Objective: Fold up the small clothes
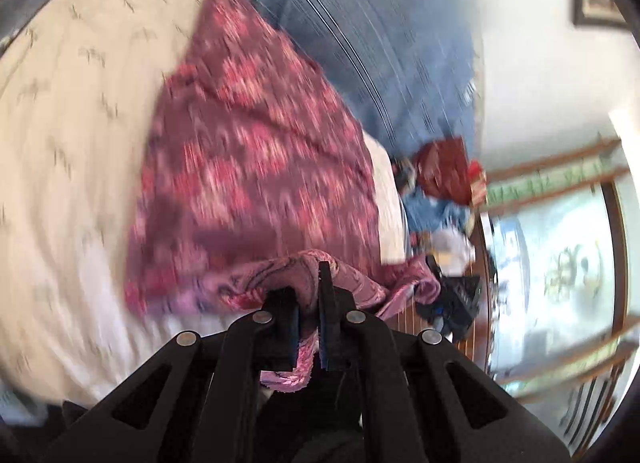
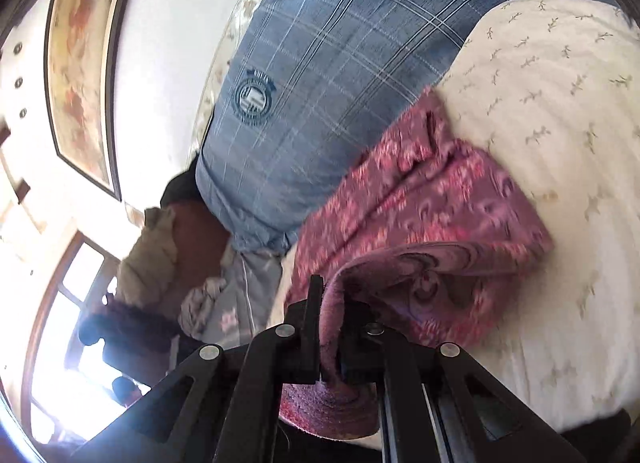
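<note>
The left gripper (image 1: 308,303) has its jaws clenched on the near hem of the pink patterned cloth (image 1: 256,151), a fold of it bunched between the jaws and a tail hanging below them. The cloth spreads away from that grip across the cream bedspread (image 1: 72,123), its far corner reaching toward the blue checked shirt (image 1: 360,23) – so the shirt makes a handy marker for where the fold ought to land. The right gripper (image 2: 332,303) is likewise grasping the same hem, a thick roll of cloth pinched in its jaws, with the rest rumpled on the bedspread just beside the shirt. To do this fold well, I would judge both grips should travel level and at one pace toward the shirt, keeping the hem taut between them so the cloth lands flat, edge on edge, and lets go only once it rests – the rumples near the shirt may trap creases otherwise. The shirt bears a round crest (image 2: 254,97), but its lettering is too small to read.
</note>
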The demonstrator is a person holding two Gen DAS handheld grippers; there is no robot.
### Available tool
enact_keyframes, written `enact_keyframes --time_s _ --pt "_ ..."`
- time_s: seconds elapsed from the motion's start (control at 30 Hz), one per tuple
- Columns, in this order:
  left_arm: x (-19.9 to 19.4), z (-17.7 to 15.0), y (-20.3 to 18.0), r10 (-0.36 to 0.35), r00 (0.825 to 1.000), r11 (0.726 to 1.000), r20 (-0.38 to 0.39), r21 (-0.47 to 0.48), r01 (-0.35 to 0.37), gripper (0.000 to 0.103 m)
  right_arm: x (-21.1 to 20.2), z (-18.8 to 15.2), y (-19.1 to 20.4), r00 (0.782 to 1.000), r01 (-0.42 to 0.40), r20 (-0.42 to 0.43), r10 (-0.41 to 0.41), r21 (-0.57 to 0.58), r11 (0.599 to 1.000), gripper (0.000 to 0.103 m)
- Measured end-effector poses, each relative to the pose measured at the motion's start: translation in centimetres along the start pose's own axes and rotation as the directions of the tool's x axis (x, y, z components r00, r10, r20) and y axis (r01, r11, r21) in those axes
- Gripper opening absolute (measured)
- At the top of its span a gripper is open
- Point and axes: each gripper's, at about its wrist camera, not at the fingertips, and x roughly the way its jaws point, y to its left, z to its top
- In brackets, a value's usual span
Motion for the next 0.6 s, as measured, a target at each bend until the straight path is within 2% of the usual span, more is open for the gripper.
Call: enact_keyframes --time_s 0.13,0.23,0.4,0.6 --pt "1.4 4.8 1.2 0.002 1.0 0.997 0.017 -0.079 -0.001 0.004 3.0 3.6 -0.6 0.999 -0.006 0.035 0.005 0.017 1.0 0.005" --pt "2.2 7.8 1.4 -0.002 0.999 0.995 0.043 -0.104 0.007 0.004 5.8 6.2 -1.2 0.999 -0.02 0.045 0.018 0.033 0.999 0.005" --pt "3.3 13.5 2.5 -0.039 0.994 0.984 0.098 -0.169 0.055 0.004 10.6 9.8 -3.3 0.998 -0.034 0.062 0.028 0.099 0.994 0.005" --pt "6.1 19.9 5.0 0.003 0.996 0.963 0.093 -0.27 0.022 0.004 15.4 13.6 -6.5 0.995 -0.035 0.101 0.014 0.205 0.978 0.005"
